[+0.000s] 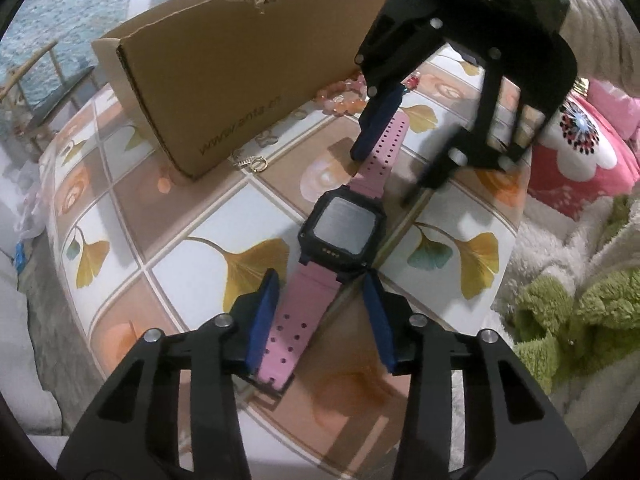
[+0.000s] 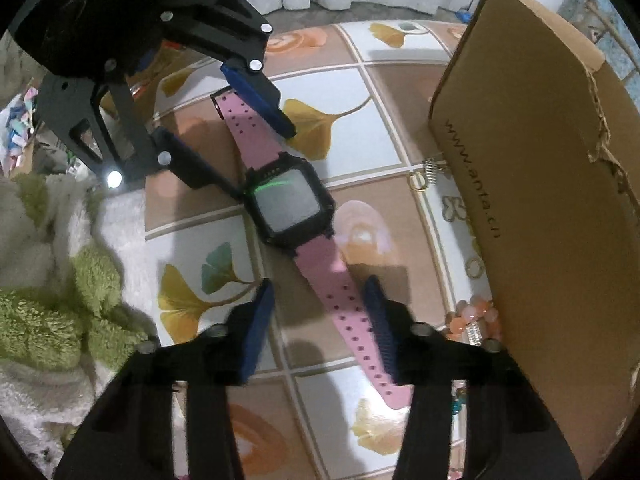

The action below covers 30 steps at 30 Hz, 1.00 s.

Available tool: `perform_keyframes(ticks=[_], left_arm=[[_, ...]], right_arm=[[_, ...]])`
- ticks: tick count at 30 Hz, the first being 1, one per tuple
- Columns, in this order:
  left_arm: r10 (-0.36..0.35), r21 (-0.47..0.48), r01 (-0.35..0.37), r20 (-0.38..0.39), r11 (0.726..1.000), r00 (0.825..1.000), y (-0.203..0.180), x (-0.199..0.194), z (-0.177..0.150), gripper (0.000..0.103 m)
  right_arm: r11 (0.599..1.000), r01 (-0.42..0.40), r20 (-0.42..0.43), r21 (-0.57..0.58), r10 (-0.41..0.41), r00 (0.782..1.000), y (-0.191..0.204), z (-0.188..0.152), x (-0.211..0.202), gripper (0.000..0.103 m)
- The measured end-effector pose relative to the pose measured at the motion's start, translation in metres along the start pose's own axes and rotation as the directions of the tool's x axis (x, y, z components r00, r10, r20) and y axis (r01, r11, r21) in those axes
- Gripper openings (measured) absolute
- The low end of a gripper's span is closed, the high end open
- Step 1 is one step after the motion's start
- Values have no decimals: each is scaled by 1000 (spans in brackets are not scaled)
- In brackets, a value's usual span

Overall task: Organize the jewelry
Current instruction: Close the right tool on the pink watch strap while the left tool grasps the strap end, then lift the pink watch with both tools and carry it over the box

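- A table [image 1: 168,248] fills the room's middle, wearing a cloth with squares, yellow leaves and orange roses on it.
- A big brown cardboard box [image 1: 224,76] stands on the table, with a torn top edge and web letters printed on its side.
- A fluffy white and green blanket [image 1: 568,312] lies past the table edge, beside a pink cloth with a white flower [image 1: 580,152].
- The left gripper [image 1: 320,300] points down at the near end of the watch. Its two blue pads stand apart, one on each side of the pink strap. One pad is right against the strap's edge, but the other is clear of it, so nothing is squeezed.
- The right gripper [image 2: 318,304] points down at the other end of the watch. Its blue pads also stand apart with the strap between them. One pad looks to touch the strap, though I cannot tell for sure. It is not clamped.
- The watch [image 1: 340,232] lies flat on the table, stretched out straight, between the two grippers and close to the box. It has a black square face and a pink strap with little holes.
- A bracelet of orange and pink beads [image 1: 344,100] lies on the table right next to the box.
- A small gold ring with a little spring on it [image 1: 256,163] lies by the box's corner.
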<state>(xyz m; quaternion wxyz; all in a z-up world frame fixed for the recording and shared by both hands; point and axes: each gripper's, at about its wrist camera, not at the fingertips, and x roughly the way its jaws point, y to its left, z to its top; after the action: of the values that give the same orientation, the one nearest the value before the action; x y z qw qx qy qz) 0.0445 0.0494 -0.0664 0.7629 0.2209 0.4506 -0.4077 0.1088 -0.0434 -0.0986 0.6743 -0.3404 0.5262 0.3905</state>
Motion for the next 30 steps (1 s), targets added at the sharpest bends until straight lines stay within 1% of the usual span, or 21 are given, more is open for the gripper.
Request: perform_keyframes(ticks=[1, 2, 6, 7, 8, 12, 14, 16, 17, 19, 20, 21, 22, 23, 24, 25, 26, 27, 28, 29, 30], left_arm=[[3, 13, -3, -3, 1000, 1000, 0, 0, 0, 41], [7, 23, -7, -6, 1000, 1000, -1, 1, 1, 40], [20, 39, -20, -6, 999, 1000, -7, -1, 1, 37], [26, 46, -26, -2, 999, 1000, -9, -1, 1, 25], [24, 53, -24, 2, 998, 1000, -13, -3, 0, 22], [102, 94, -103, 15, 990, 995, -30, -4, 0, 21], [114, 90, -116, 28, 989, 993, -35, -6, 0, 21], [123, 80, -127, 43, 989, 991, -40, -10, 0, 20], [123, 74, -127, 51, 989, 991, -43, -13, 0, 20], [123, 53, -127, 67, 991, 990, -46, -18, 1, 20], [119, 40, -122, 73, 992, 990, -48, -20, 1, 20], [115, 21, -117, 80, 993, 990, -50, -22, 1, 20], [112, 1, -113, 86, 994, 990, -53, -25, 0, 20], [104, -29, -102, 94, 994, 990, -55, -27, -2, 20], [99, -51, -94, 99, 994, 990, -56, -27, -3, 20], [97, -77, -89, 105, 993, 990, -57, -28, -5, 20], [93, -104, -82, 110, 991, 990, -59, -29, -7, 20], [81, -140, -64, 117, 988, 990, -62, -30, -9, 20], [75, -164, -54, 124, 985, 990, -62, -31, -11, 20], [68, -182, -44, 129, 982, 989, -63, -32, -12, 20], [55, -210, -25, 139, 977, 989, -65, -34, -14, 20]], right_arm=[[1000, -6, -3, 10, 6, 1000, -3, 0, 0, 24], [1000, -6, -1, 12, 6, 1000, -3, 0, 0, 24], [998, 55, 24, -18, -54, 998, 9, -5, -4, 17], [999, 44, 27, -15, -43, 999, 12, -6, -5, 1], [999, 47, 37, -8, -46, 998, 17, -11, -8, 1], [997, 76, 36, -12, -75, 997, 25, -19, -12, 1], [996, 84, 47, -4, -84, 995, 30, -21, -15, 1], [996, 92, 57, 6, -92, 994, 23, -23, -20, 1], [996, 88, 68, 34, -90, 994, 23, -25, -24, 1], [994, 47, 98, 101, -57, 994, 18, -22, -31, 1], [984, 15, 131, 175, -38, 991, 13, -24, -36, 1], [969, -32, 154, 246, -7, 988, 9, -27, -40, 4], [947, -87, 178, 309, 32, 983, 5, -30, -43, 12], [913, -145, 213, 381, 66, 975, 3, -36, -45, 22], [837, -215, 273, 503, 82, 959, -3, -50, -47, 52], [777, -264, 309, 572, 95, 946, -10, -54, -46, 68], [678, -354, 363, 644, 137, 922, -9, -67, -42, 69], [480, -517, 461, 708, 241, 854, -13, -89, -28, 69], [360, -586, 512, 726, 285, 810, -12, -97, -18, 69], [175, -652, 585, 738, 318, 746, -9, -115, -1, 69], [91, -678, 622, 730, 324, 713, -2, -124, 7, 69]])
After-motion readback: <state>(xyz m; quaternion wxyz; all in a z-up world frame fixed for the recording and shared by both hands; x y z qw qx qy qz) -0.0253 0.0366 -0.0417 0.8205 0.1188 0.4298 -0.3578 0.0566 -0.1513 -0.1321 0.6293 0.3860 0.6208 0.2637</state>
